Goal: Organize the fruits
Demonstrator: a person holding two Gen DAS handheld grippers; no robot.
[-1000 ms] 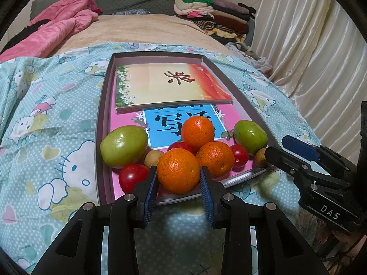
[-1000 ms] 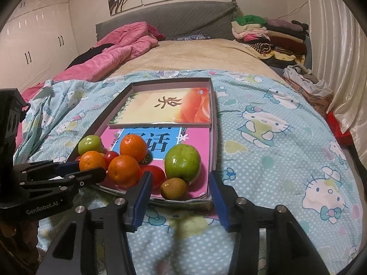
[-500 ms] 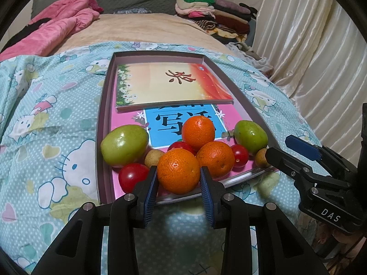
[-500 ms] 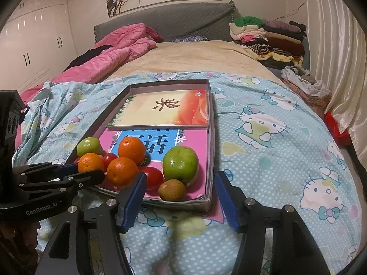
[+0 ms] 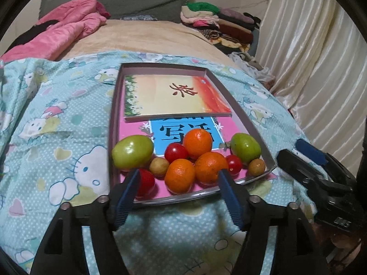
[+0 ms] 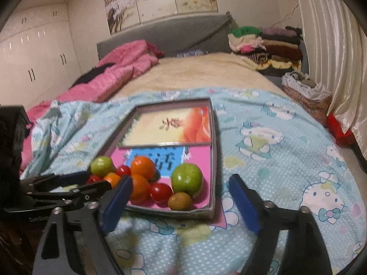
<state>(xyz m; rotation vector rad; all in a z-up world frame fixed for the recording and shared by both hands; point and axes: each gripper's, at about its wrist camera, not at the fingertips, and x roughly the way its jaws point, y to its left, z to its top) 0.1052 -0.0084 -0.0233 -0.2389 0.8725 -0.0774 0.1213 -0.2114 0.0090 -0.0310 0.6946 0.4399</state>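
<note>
A: Fruit all bunched at the near end of the shallow tray (image 5: 243, 112) on the bed (image 5: 160, 39). Two green ones, the big one (image 5: 132, 151) at one side, the smaller (image 5: 245, 147) at the other. Three oranges between them, the nearest (image 5: 180, 176) right by the front wall.

B: Cherry tomatoes too, one (image 5: 175, 152) tucked behind the oranges, plus a small brown fruit (image 5: 159, 166). A booklet (image 5: 174, 96) fills the far half of the tray, lying flat.

A: Left claw (image 5: 179, 181) now: jaws opening, blue pads wide of the nearest orange, touching nothing. The orange sits in the tray between them, free.

B: Right claw (image 6: 181, 188) is opening as well, spread wide across the tray's near corner. Nothing pinched. A brown fruit (image 6: 180, 201) and the big green one (image 6: 187, 178) lie between the pads, inside the tray.

A: Right view is blurry but gives the room: white cupboards (image 6: 34, 57), wall pictures (image 6: 160, 2), a grey headboard.

B: Left view is sharper, showing every fruit apart, and the right claw off at its edge.
</note>
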